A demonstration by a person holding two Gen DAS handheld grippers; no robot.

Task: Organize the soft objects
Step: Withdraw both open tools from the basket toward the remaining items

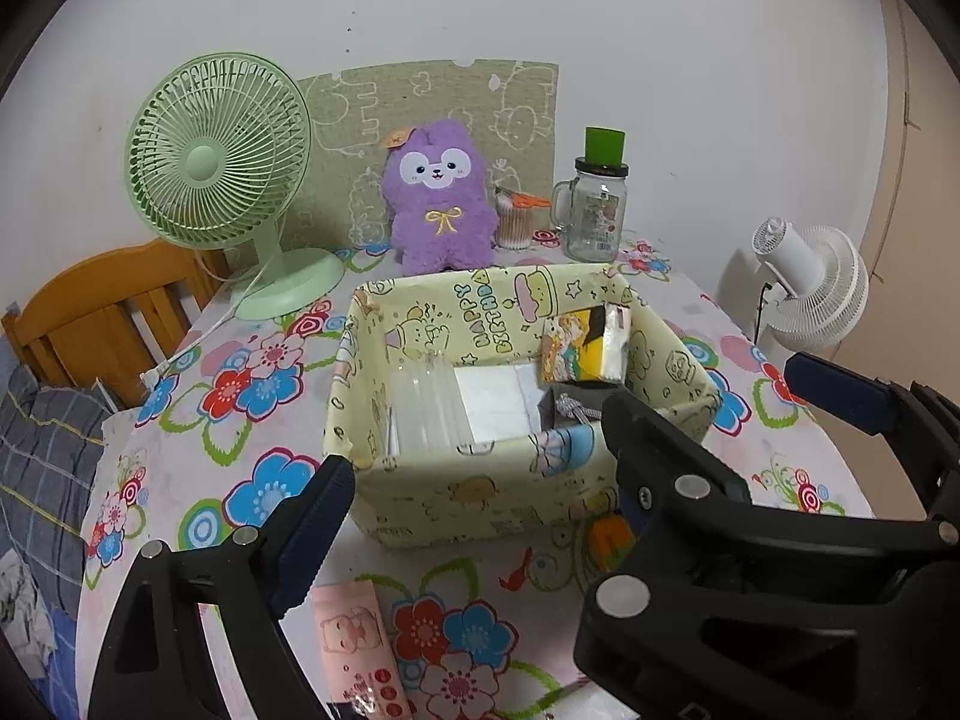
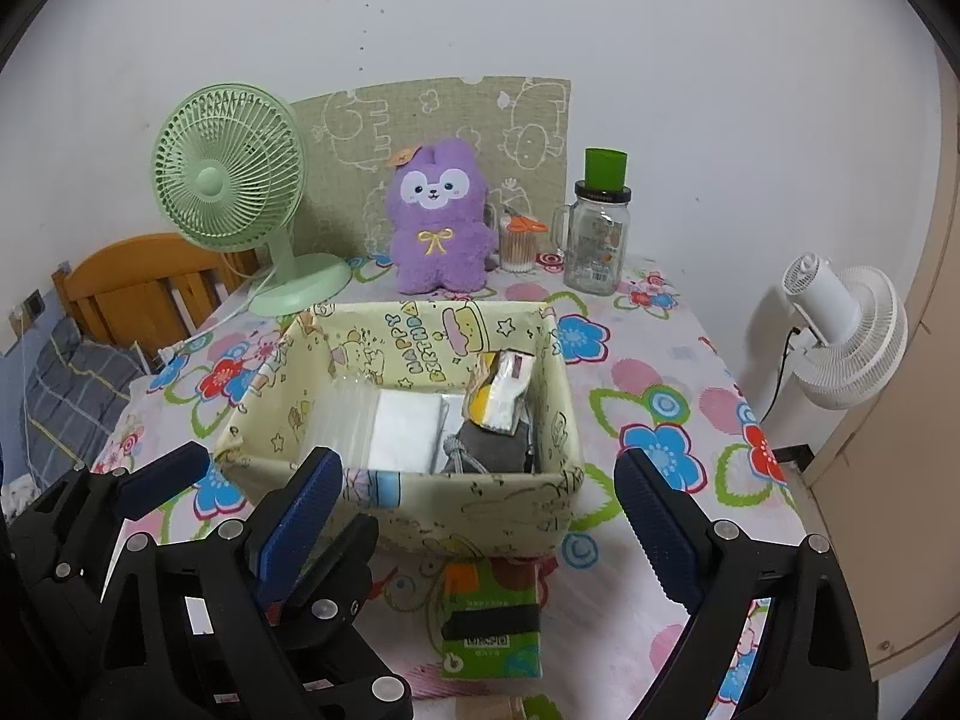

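A yellow cartoon-print fabric box (image 1: 480, 498) (image 2: 480, 504) stands mid-table. Inside lie clear bags (image 2: 342, 420), a white pack (image 2: 408, 432), a grey pouch (image 2: 492, 450) and a yellow tissue pack (image 2: 498, 396) leaning on the right wall. A green tissue pack (image 2: 492, 624) lies in front of the box, between my right gripper's fingers. A pink tissue pack (image 1: 354, 642) lies at the front left. My left gripper (image 1: 474, 468) is open and empty before the box. My right gripper (image 2: 480, 510) is open and empty above the green pack. A purple plush (image 1: 441, 198) (image 2: 441, 216) sits behind the box.
A green desk fan (image 1: 216, 174) stands at back left; its cord runs off the table's left edge. A cotton-swab cup (image 1: 516, 219) and a glass jar with a green cup (image 1: 597, 204) stand at back right. A white fan (image 2: 840, 336) stands off the right edge. A wooden headboard (image 1: 102, 312) is at left.
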